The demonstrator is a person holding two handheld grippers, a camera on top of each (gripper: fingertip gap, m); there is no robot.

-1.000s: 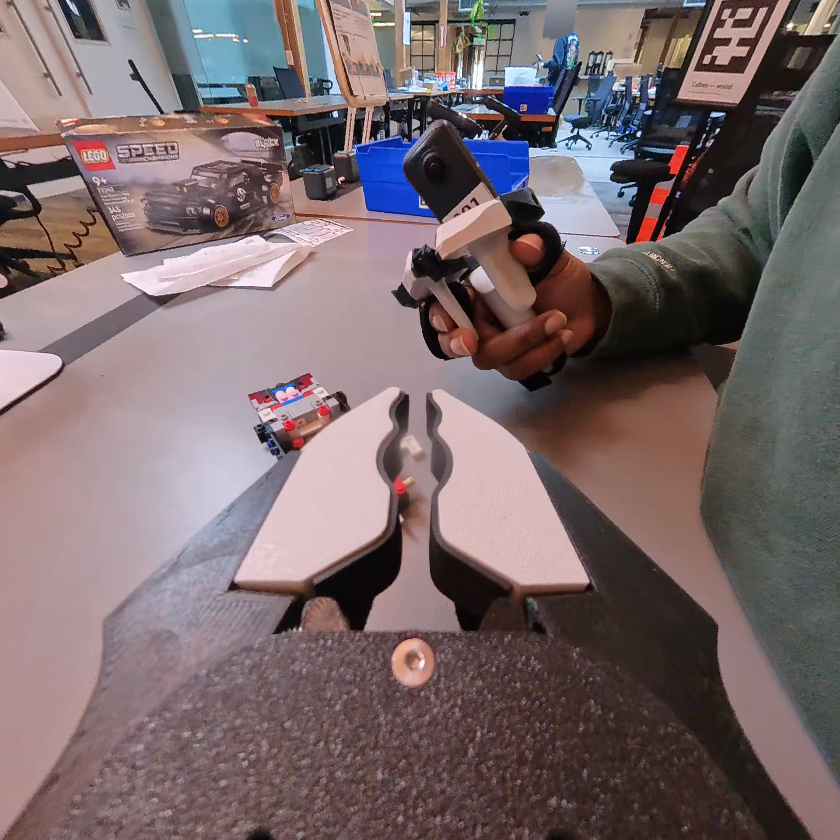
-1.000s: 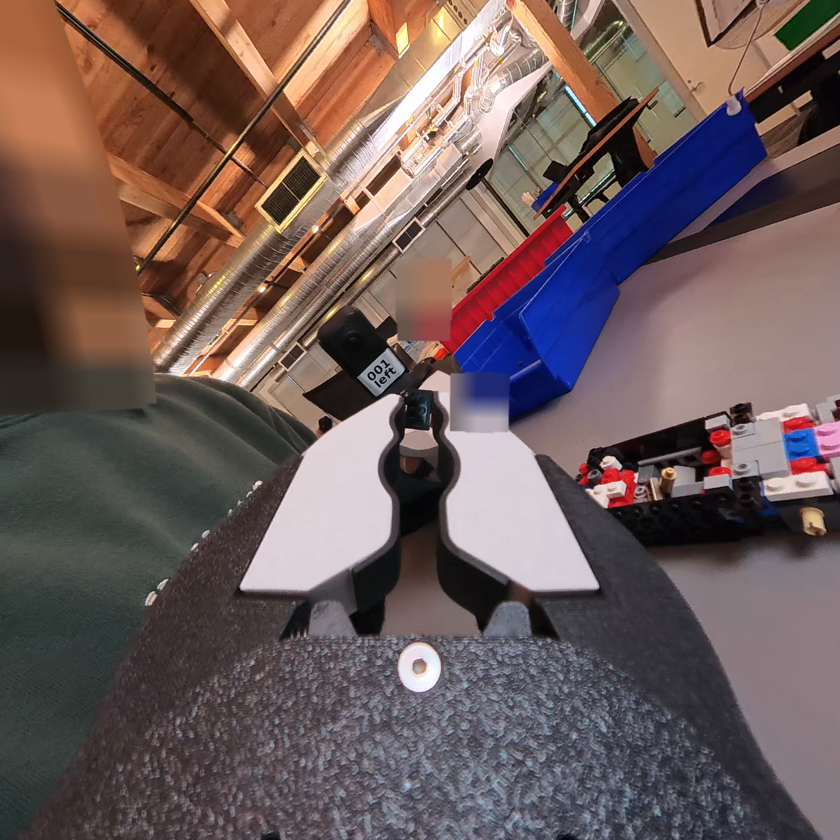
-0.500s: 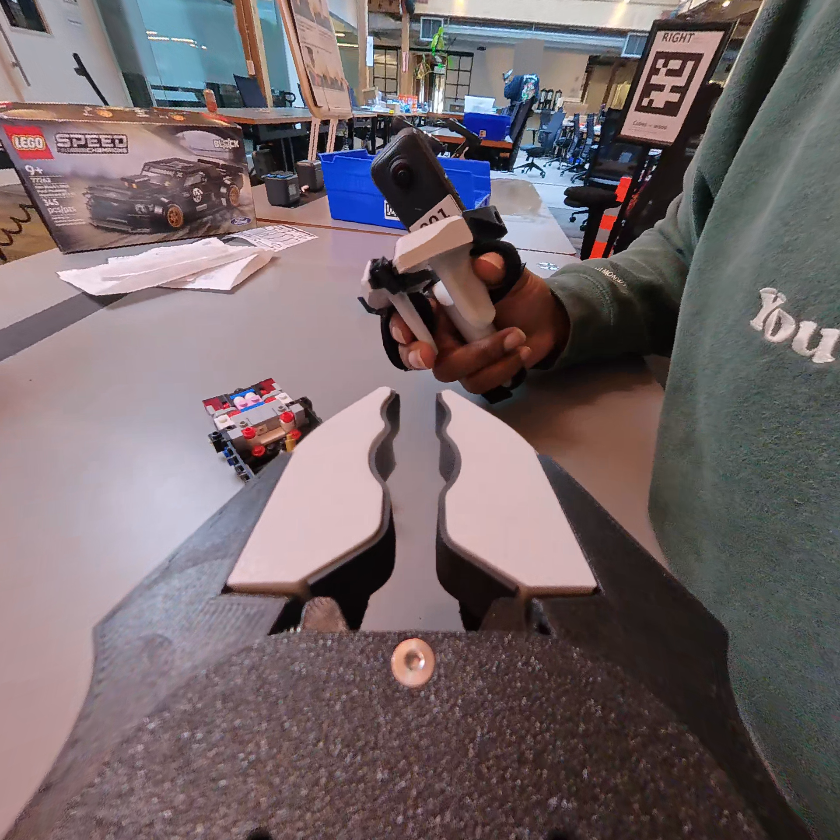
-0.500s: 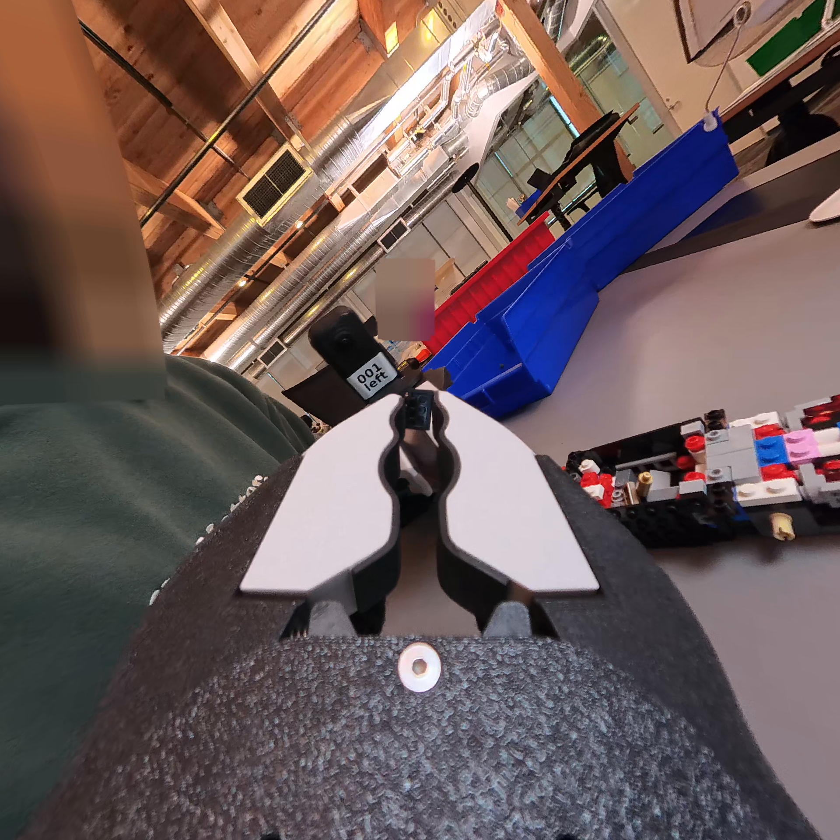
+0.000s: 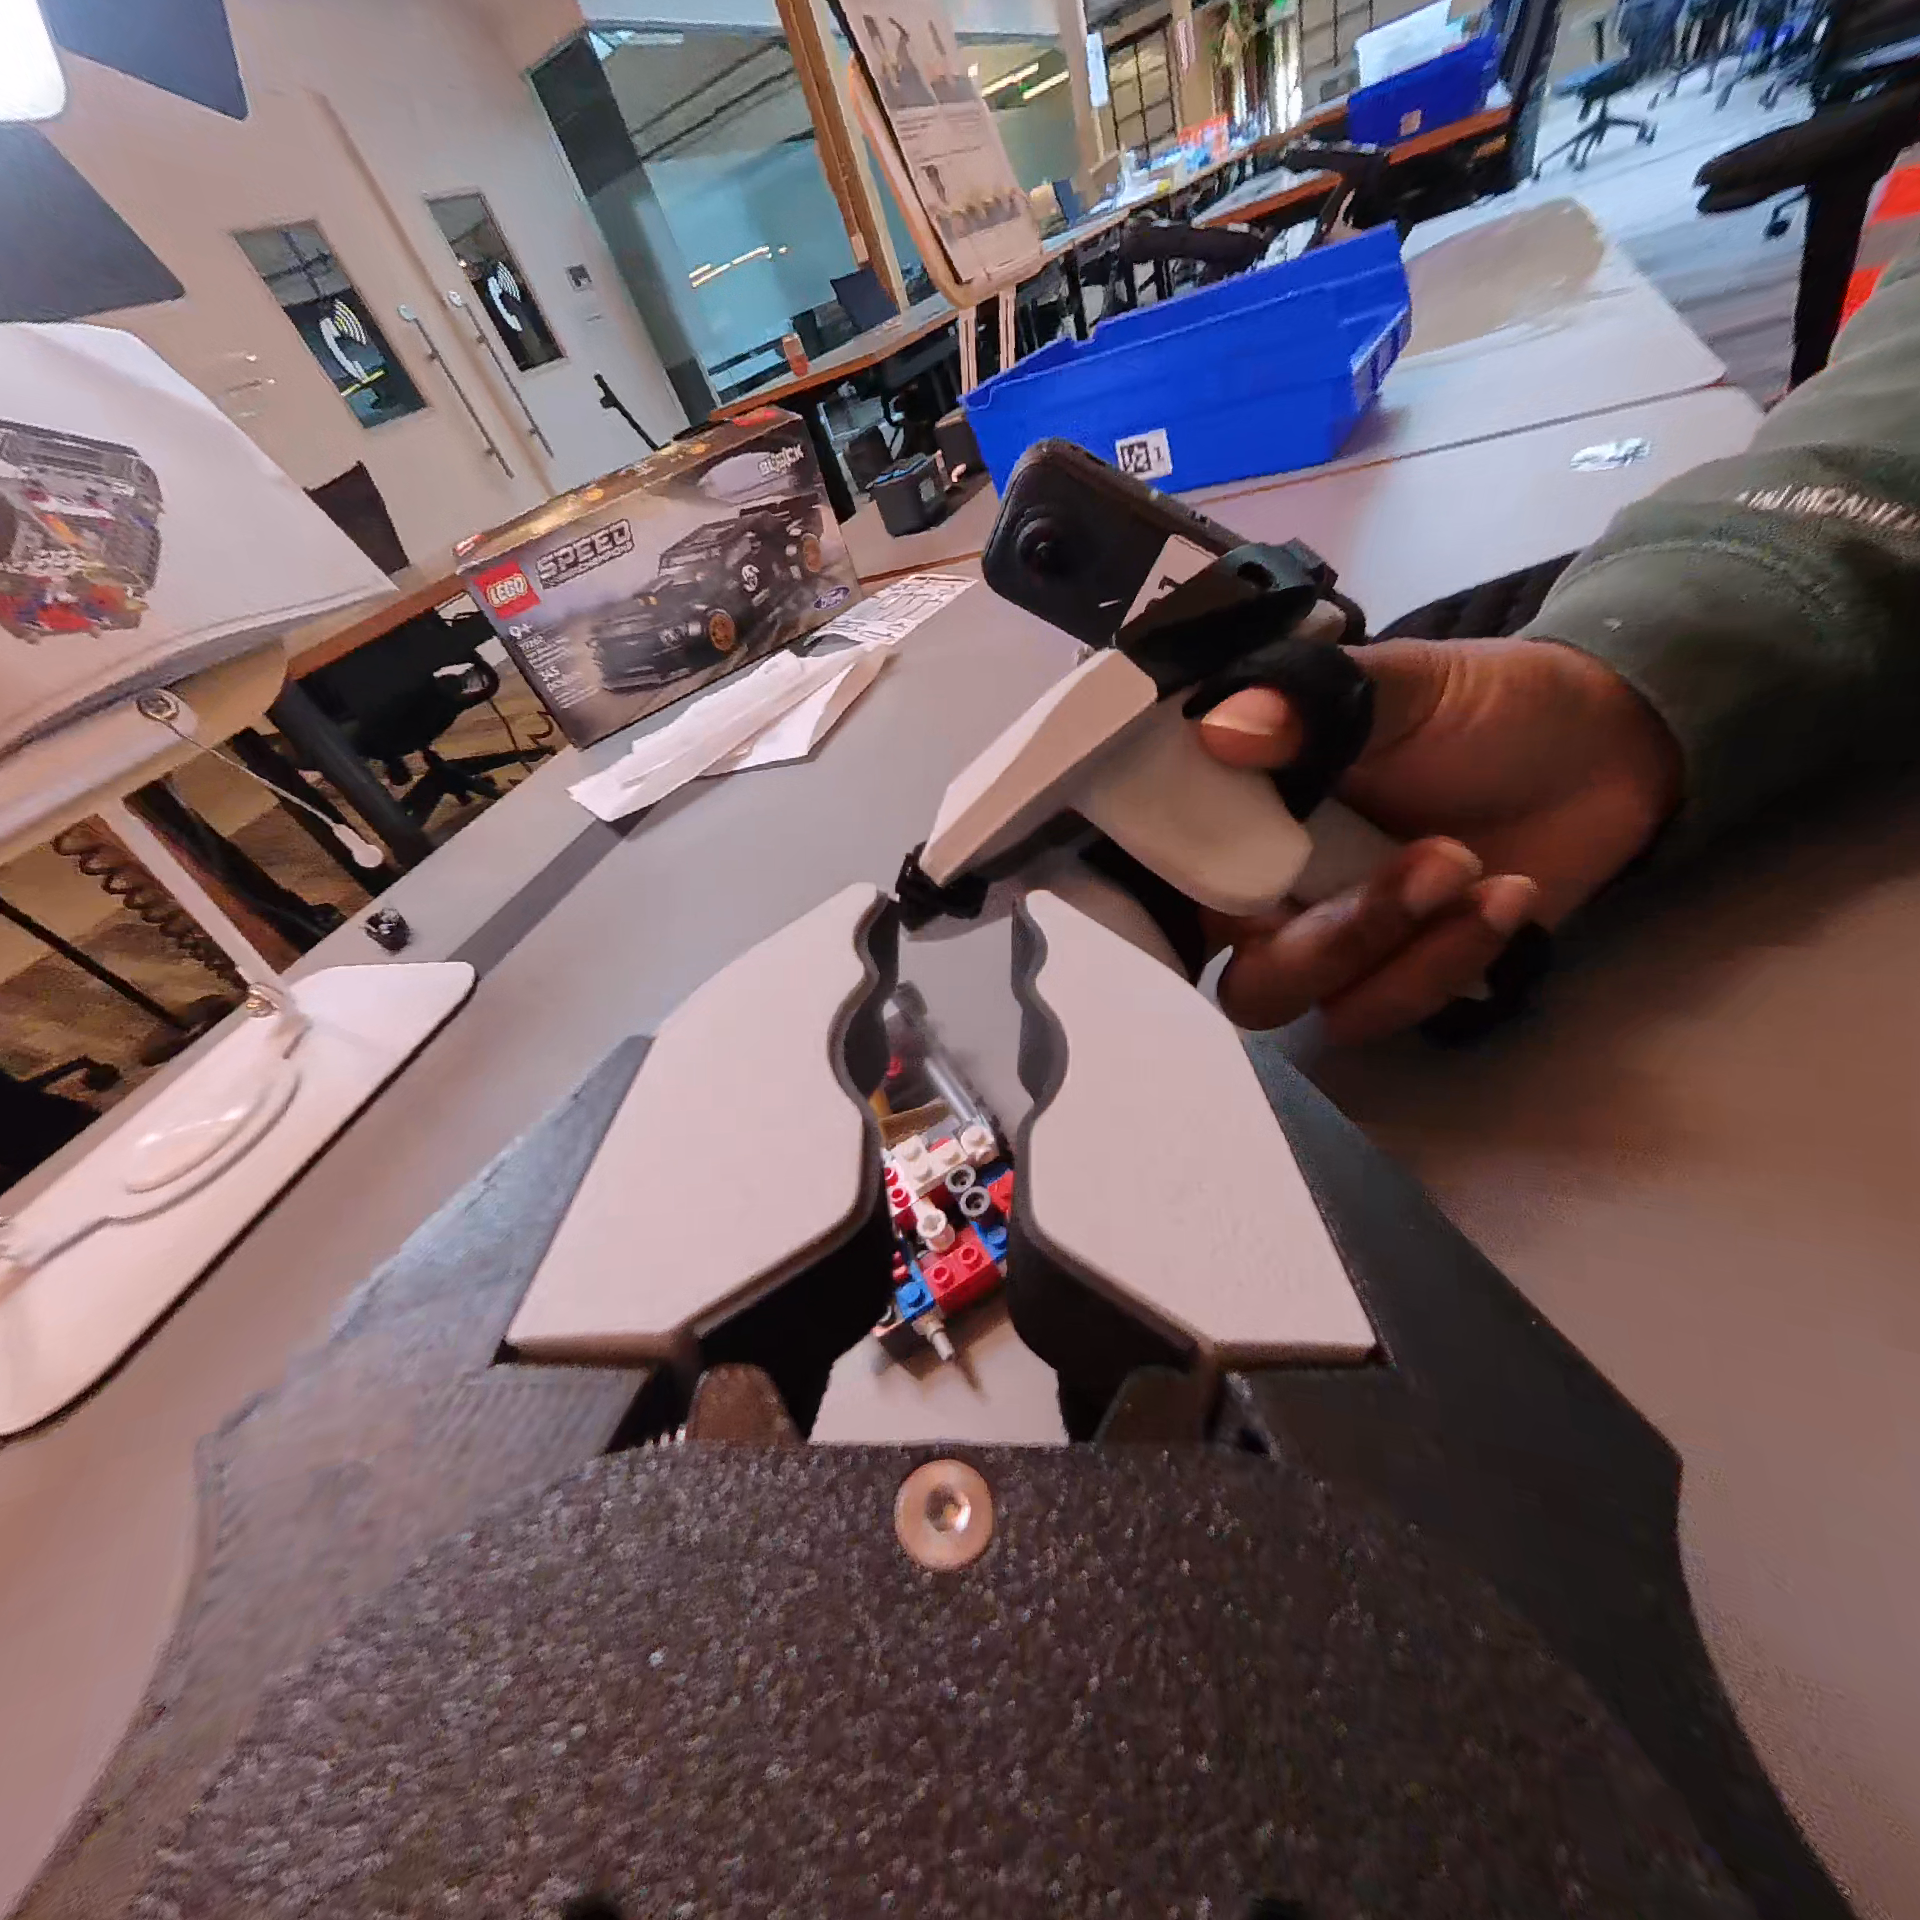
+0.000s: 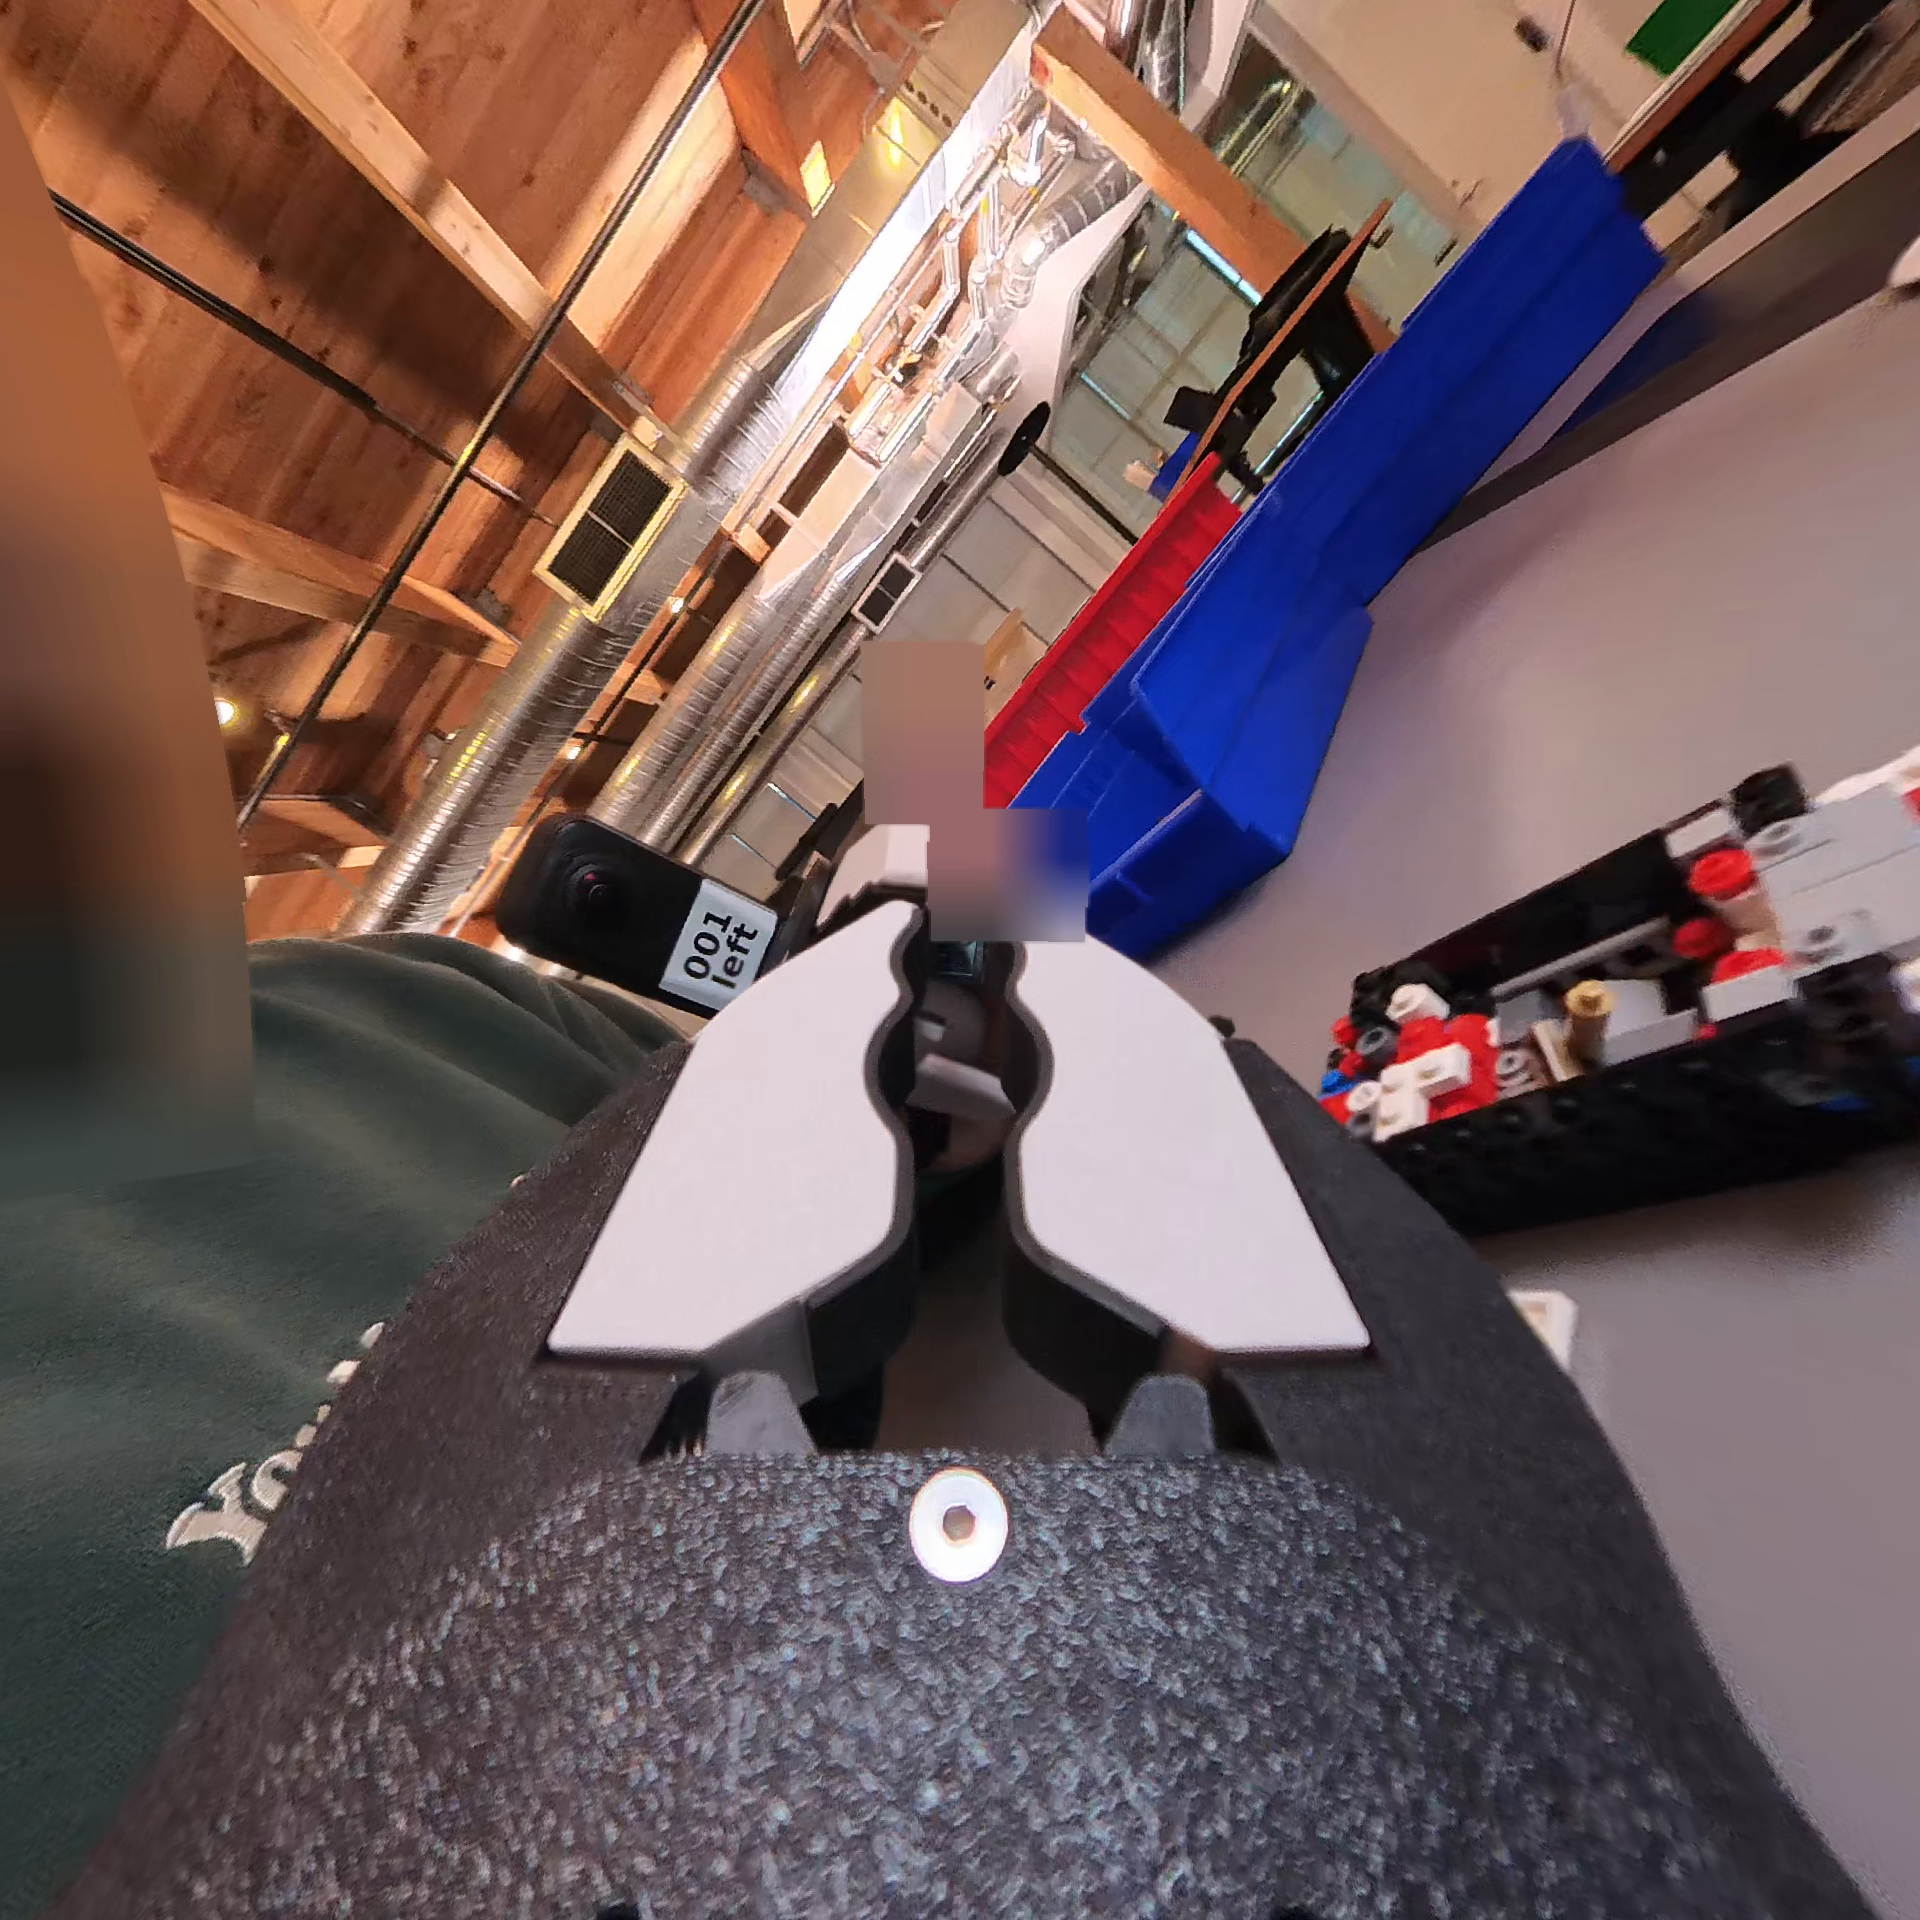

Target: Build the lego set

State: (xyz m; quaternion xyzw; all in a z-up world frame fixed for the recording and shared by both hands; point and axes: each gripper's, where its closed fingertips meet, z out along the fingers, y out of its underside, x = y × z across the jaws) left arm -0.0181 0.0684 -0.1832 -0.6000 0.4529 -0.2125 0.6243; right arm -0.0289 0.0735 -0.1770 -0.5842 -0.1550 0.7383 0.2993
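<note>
Two claws (image 5: 951, 914) (image 6: 961, 935), one lego chassis (image 6: 1621, 1070)

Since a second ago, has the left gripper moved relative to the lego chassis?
Yes. The left gripper has swung over the lego chassis, which now shows between its fingers; earlier it lay off to their left on the grey table.

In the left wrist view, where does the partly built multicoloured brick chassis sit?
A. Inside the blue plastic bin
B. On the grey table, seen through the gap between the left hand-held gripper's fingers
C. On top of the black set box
B: the partly built multicoloured brick chassis lies on the grey table, framed between the fingers of the left hand-held gripper.
</note>
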